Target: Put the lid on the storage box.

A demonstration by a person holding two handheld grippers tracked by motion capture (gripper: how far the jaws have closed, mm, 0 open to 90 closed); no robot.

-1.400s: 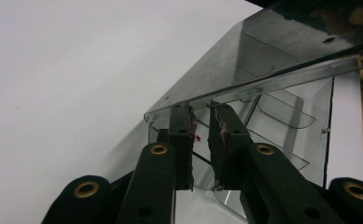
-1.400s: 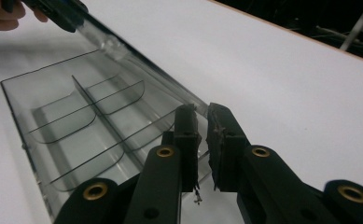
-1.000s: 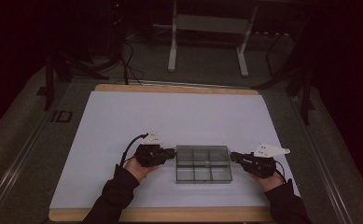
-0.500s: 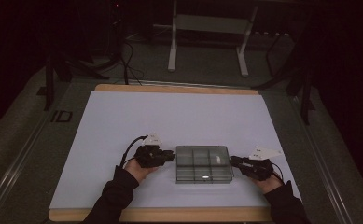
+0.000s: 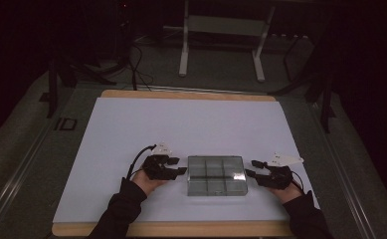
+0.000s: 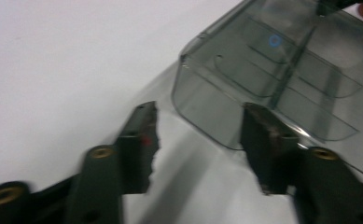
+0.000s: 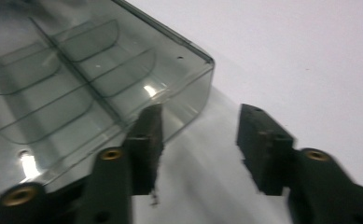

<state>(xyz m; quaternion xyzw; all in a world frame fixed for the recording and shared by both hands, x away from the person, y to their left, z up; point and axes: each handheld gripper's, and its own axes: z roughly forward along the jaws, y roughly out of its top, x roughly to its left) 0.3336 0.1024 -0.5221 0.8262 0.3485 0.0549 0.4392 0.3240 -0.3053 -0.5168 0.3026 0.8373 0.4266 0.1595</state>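
In the high view, a clear compartment box (image 5: 216, 175) lies on the white desk (image 5: 181, 129) toward 6 o'clock, between the left tongs (image 5: 178, 167) and the right tongs (image 5: 253, 168). The left gripper view shows the left tongs (image 6: 198, 140) released, with the box (image 6: 272, 79) at 1 o'clock. The right gripper view shows the right tongs (image 7: 200, 144) released, with the box (image 7: 86, 74) at 10 o'clock. No writing is readable.

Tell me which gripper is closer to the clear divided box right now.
Left, by a small margin. The left gripper has its jaws right at the clear divided box's left edge; the right gripper sits just off its right edge, with a sliver of table between.
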